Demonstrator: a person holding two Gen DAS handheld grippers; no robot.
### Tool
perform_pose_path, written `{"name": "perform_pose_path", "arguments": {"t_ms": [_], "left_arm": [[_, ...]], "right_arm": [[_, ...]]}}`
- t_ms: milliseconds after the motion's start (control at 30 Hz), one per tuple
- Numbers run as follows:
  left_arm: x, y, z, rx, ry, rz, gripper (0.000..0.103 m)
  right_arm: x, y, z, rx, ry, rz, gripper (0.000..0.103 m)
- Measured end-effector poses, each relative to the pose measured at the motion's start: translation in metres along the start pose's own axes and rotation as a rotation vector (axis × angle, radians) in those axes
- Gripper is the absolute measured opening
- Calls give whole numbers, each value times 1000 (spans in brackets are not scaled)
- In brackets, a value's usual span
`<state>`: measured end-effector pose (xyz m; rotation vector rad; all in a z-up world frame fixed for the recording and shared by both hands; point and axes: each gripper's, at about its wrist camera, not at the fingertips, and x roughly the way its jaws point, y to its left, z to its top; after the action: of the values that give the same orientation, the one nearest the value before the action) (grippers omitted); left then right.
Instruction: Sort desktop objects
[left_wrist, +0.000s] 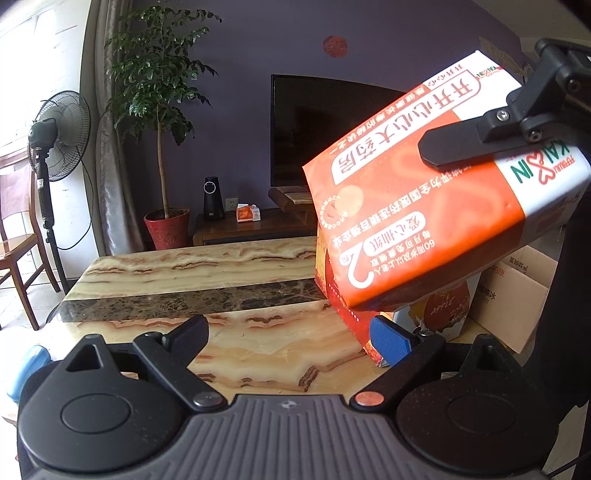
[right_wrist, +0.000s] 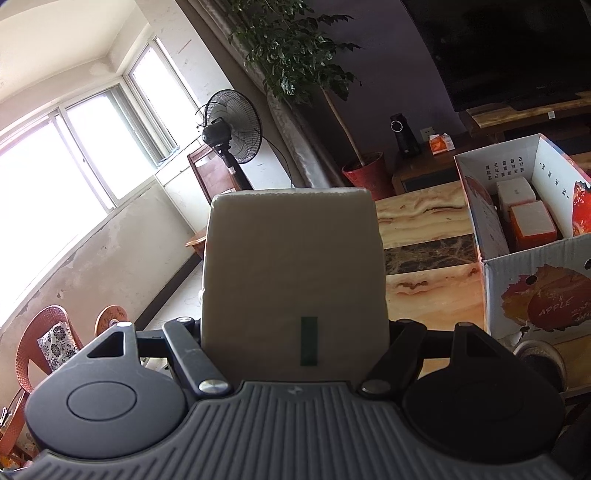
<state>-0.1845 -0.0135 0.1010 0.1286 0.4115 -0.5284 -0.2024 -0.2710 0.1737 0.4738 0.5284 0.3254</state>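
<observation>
Hovering low over the near edge of the marble table (left_wrist: 221, 266), left gripper (left_wrist: 291, 339) spread apart and empty, kept clear, probably so as not to block the carry. Further right, orange tissue pack (left_wrist: 424, 206) lifted above the table's right edge, tilted, clamped between the fingers of the right gripper (right_wrist: 295, 332), pale end face filling that gripper's own view; gripped across the short sides, likely for a straight drop. At the far right, on the table's right edge, apple carton (right_wrist: 532, 295) open-topped, with two similar packs (right_wrist: 532, 221) already standing inside, apparently the sorting destination.
</observation>
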Motion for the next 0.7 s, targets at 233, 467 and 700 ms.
{"name": "perform_pose_path", "arguments": {"t_ms": [233, 467, 700], "left_arm": [[1, 0, 0, 3, -1, -1, 94], [1, -1, 0, 4, -2, -2, 94], [2, -2, 0, 7, -2, -6, 94]], "right_arm": [[0, -1, 0, 1, -5, -9, 75], [1, -3, 0, -2, -8, -32, 75], [1, -8, 0, 6, -22, -60, 75]]}}
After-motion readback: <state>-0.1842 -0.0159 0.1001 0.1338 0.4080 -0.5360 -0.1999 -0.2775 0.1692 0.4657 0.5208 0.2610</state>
